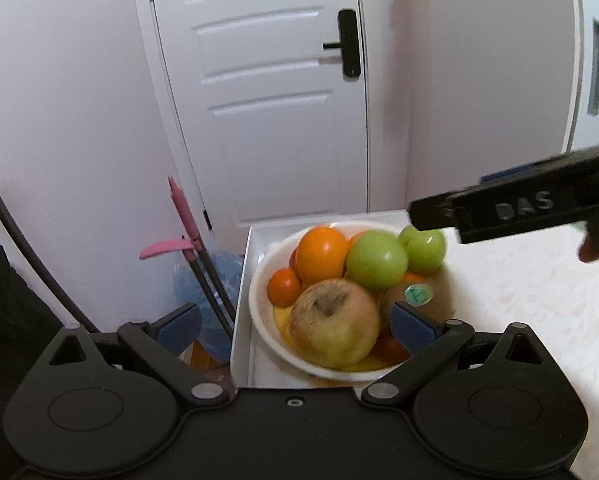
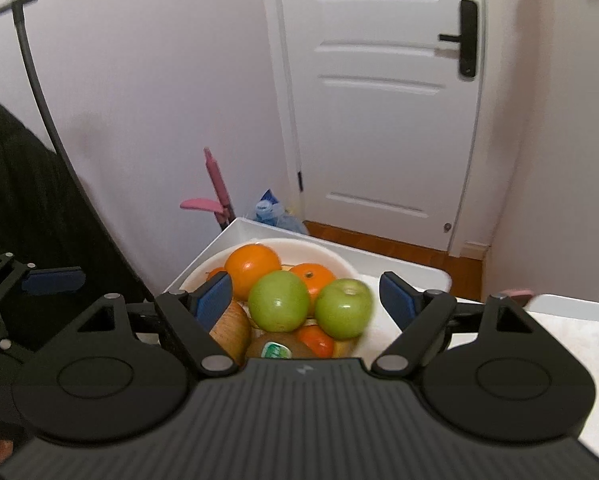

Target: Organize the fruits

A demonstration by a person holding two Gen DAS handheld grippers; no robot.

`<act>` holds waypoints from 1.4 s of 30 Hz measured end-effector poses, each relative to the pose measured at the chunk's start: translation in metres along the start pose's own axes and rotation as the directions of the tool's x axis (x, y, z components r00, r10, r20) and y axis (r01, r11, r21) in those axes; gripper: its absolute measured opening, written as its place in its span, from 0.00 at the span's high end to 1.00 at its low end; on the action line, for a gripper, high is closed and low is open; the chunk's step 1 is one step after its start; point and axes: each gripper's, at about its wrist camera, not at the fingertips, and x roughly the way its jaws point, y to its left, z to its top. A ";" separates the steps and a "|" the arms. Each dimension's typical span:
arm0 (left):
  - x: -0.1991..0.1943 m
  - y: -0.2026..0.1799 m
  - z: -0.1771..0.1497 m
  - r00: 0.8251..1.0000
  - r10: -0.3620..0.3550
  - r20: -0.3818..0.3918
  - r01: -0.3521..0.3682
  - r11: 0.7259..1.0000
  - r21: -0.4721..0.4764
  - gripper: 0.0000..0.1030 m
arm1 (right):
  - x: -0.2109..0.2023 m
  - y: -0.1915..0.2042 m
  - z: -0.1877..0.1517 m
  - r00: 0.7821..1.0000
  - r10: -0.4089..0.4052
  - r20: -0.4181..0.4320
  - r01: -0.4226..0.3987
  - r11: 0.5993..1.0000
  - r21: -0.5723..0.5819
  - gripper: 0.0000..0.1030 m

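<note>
A white bowl (image 1: 259,312) full of fruit stands in a white tray (image 1: 241,320). It holds a large orange (image 1: 321,254), a small orange (image 1: 284,286), two green apples (image 1: 375,260) (image 1: 425,250), a yellowish apple (image 1: 333,328) and a kiwi with a sticker (image 1: 419,294). My left gripper (image 1: 295,326) is open and empty, just in front of the bowl. My right gripper (image 2: 307,300) is open and empty above the bowl (image 2: 339,260), its pads either side of the green apples (image 2: 278,300) (image 2: 343,308). The kiwi (image 2: 277,348) lies below them.
The tray (image 2: 399,264) sits at the corner of a pale table (image 1: 519,280). Beyond it are a white door (image 1: 275,100), a pink-handled mop (image 1: 183,216) and a blue water bottle (image 1: 215,280). The right gripper's body (image 1: 519,204) crosses the left view.
</note>
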 end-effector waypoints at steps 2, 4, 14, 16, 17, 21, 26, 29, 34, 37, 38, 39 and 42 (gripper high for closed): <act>-0.011 -0.006 0.007 1.000 -0.001 0.017 0.001 1.000 -0.009 0.01 | -0.022 -0.008 0.002 1.000 -0.017 0.015 0.016 1.000 0.006 0.07; -0.024 -0.014 0.014 0.999 -0.002 0.035 0.003 1.000 -0.015 0.01 | -0.046 -0.016 0.002 0.999 -0.036 0.030 0.035 0.999 0.014 0.07; -0.095 -0.050 0.035 0.995 -0.029 0.091 0.035 0.997 -0.066 0.01 | -0.159 -0.053 -0.015 0.984 -0.175 0.033 0.172 0.982 0.073 0.00; -0.106 -0.055 0.034 0.995 -0.033 0.094 0.040 0.996 -0.076 0.01 | -0.173 -0.057 -0.024 0.980 -0.200 0.018 0.198 0.977 0.079 0.00; -0.111 -0.057 0.033 0.995 -0.033 0.094 0.041 0.996 -0.081 0.01 | -0.180 -0.059 -0.030 0.977 -0.214 0.006 0.213 0.973 0.084 0.00; -0.127 -0.067 0.023 0.995 -0.031 0.091 0.040 0.995 -0.095 0.00 | -0.194 -0.061 -0.049 0.967 -0.253 -0.029 0.255 0.962 0.098 0.00; -0.135 -0.080 0.006 0.998 -0.030 0.050 0.034 0.995 -0.095 0.00 | -0.203 -0.062 -0.072 0.955 -0.288 -0.068 0.295 0.947 0.130 0.00; -0.139 -0.087 -0.002 0.999 -0.027 0.035 0.030 0.996 -0.089 0.00 | -0.208 -0.064 -0.083 0.953 -0.290 -0.083 0.300 0.941 0.159 0.00; -0.142 -0.093 -0.007 0.999 -0.032 0.025 0.034 0.996 -0.088 0.00 | -0.215 -0.067 -0.088 0.950 -0.298 -0.091 0.310 0.934 0.179 0.00; -0.143 -0.095 -0.007 0.999 -0.030 0.026 0.032 0.996 -0.086 0.00 | -0.217 -0.069 -0.088 0.949 -0.304 -0.086 0.315 0.931 0.184 0.00; -0.143 -0.096 -0.007 0.999 -0.029 0.027 0.032 0.996 -0.086 0.00 | -0.218 -0.070 -0.088 0.948 -0.306 -0.086 0.317 0.931 0.184 0.00; -0.143 -0.096 -0.007 0.999 -0.028 0.029 0.031 0.996 -0.087 0.00 | -0.219 -0.071 -0.088 0.948 -0.308 -0.086 0.319 0.930 0.184 0.00; -0.143 -0.097 -0.006 0.999 -0.026 0.034 0.029 0.996 -0.086 0.00 | -0.220 -0.072 -0.088 0.947 -0.309 -0.088 0.320 0.929 0.185 0.00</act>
